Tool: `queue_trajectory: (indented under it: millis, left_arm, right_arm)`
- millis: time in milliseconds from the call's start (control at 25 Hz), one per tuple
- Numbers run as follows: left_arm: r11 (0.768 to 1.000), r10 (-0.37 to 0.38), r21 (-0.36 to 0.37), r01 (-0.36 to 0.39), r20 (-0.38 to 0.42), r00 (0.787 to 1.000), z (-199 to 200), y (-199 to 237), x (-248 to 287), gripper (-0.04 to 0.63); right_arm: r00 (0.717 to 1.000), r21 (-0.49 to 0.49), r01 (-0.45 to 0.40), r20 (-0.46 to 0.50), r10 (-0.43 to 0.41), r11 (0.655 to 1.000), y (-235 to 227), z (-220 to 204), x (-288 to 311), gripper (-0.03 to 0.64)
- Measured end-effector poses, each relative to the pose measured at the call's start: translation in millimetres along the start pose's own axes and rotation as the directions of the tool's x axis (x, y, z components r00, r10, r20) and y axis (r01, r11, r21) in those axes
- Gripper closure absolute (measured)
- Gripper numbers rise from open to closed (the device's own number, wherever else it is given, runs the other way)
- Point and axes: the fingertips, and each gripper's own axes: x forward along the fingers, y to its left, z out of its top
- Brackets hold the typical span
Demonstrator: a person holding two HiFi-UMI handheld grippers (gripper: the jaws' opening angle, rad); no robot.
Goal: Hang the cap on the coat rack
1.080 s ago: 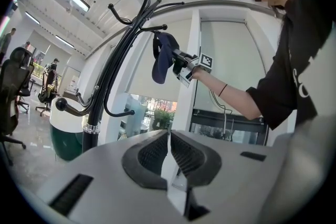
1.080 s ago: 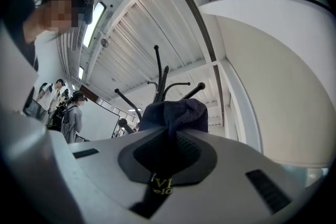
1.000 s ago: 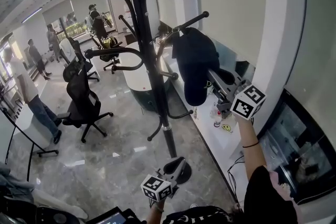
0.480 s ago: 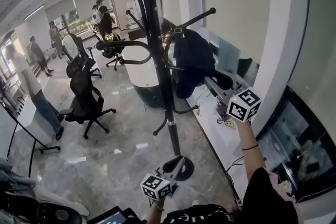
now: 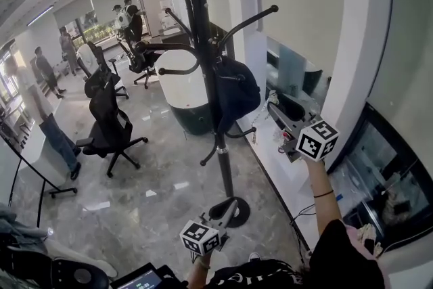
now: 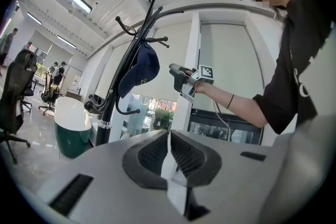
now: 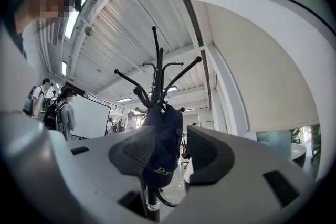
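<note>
The black coat rack [image 5: 224, 172] stands on the glossy floor [image 5: 149, 206], and the dark cap [image 5: 237, 93] hangs from one of its lower hooks, close against the pole and free of both tools. The right gripper [image 5: 276, 108] is raised near the cap with its jaws opening and nothing pressed between them; the cap shows only in the gap, beyond the pads. The left gripper [image 5: 229, 208] is held low near the base of the rack, with its jaws together and empty.
</note>
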Motion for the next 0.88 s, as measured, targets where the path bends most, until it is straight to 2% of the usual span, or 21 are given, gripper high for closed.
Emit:
queue_trajectory:
  millis: [280, 480, 520, 600, 640, 880]
  left_arm:
    - [0.999, -0.034, 0.009, 0.034, 0.002, 0.999, -4, -11, -22, 0.591]
    - [0.998, -0.057, 0.012, 0.057, 0.001, 0.998, -5, -18, -48, 0.591]
    - [0.998, -0.062, 0.011, 0.062, -0.002, 0.998, -5, -21, -54, 0.591]
    - [0.997, -0.074, 0.011, 0.074, -0.009, 0.997, -7, -27, -68, 0.591]
    - [0.997, -0.080, 0.011, 0.081, -0.015, 0.997, -9, -30, -75, 0.591]
    - [0.994, -0.113, -0.001, 0.113, -0.047, 0.992, -27, -54, -124, 0.589]
  right_arm:
    - [0.999, 0.001, 0.019, -0.044, -0.019, 1.000, 30, -19, -18, 0.443]
    - [0.993, -0.066, 0.022, -0.118, -0.030, 0.998, 71, -40, -29, 0.447]
    - [0.992, -0.075, 0.025, -0.120, -0.034, 0.997, 80, -42, -32, 0.468]
    - [0.993, -0.073, 0.042, -0.107, -0.049, 0.996, 99, -46, -41, 0.551]
    - [0.993, -0.066, 0.052, -0.102, -0.059, 0.996, 109, -48, -46, 0.566]
    - [0.986, -0.052, 0.066, -0.150, -0.073, 0.996, 172, -78, -83, 0.591]
